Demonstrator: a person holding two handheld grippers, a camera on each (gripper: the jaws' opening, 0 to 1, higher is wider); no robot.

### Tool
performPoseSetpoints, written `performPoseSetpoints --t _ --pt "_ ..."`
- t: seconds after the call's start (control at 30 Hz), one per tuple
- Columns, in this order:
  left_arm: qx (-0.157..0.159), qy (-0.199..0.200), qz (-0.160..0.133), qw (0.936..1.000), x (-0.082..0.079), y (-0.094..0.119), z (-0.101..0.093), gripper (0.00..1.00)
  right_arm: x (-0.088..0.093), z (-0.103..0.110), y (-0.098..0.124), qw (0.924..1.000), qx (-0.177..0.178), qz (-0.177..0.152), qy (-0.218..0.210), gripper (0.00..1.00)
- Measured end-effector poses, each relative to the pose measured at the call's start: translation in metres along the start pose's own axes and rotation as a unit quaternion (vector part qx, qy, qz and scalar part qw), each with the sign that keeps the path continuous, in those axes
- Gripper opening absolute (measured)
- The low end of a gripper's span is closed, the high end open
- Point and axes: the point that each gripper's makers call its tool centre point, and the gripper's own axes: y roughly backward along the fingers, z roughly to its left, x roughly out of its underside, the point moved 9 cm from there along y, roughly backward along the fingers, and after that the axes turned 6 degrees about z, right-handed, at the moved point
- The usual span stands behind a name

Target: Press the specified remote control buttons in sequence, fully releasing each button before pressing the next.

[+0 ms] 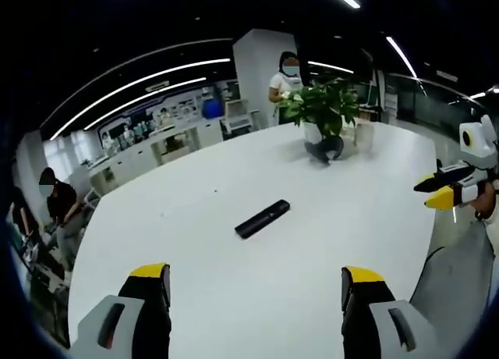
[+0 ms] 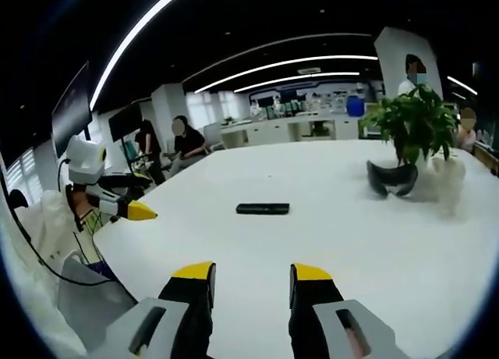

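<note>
A slim black remote control lies flat near the middle of the white table, and it is also seen in the right gripper view. My left gripper is open, hovering above the table's near part, well short of the remote. My right gripper is open too, with nothing between its yellow-tipped jaws, some way before the remote. The right gripper enters the left gripper view at the right edge. The left gripper appears at the left of the right gripper view.
A leafy potted plant stands at the table's far side with a dark curved object at its base. A person stands behind the plant; others sit off the table's side. Counters and shelves line the far wall.
</note>
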Motion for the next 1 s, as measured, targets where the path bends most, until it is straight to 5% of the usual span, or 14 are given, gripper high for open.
performPoseSetpoints --t 0.67,1.0 --pt "0.049 -0.072 0.036 0.9955 -0.038 -0.056 0.010 0.85 0.007 -0.011 -0.004 0.9991 0.013 0.037 -0.015 0.11" --pt "0.073 -0.119 0.067 0.9880 -0.051 -0.091 0.018 0.83 0.013 -0.016 -0.007 0.9973 0.015 0.064 -0.031 0.00"
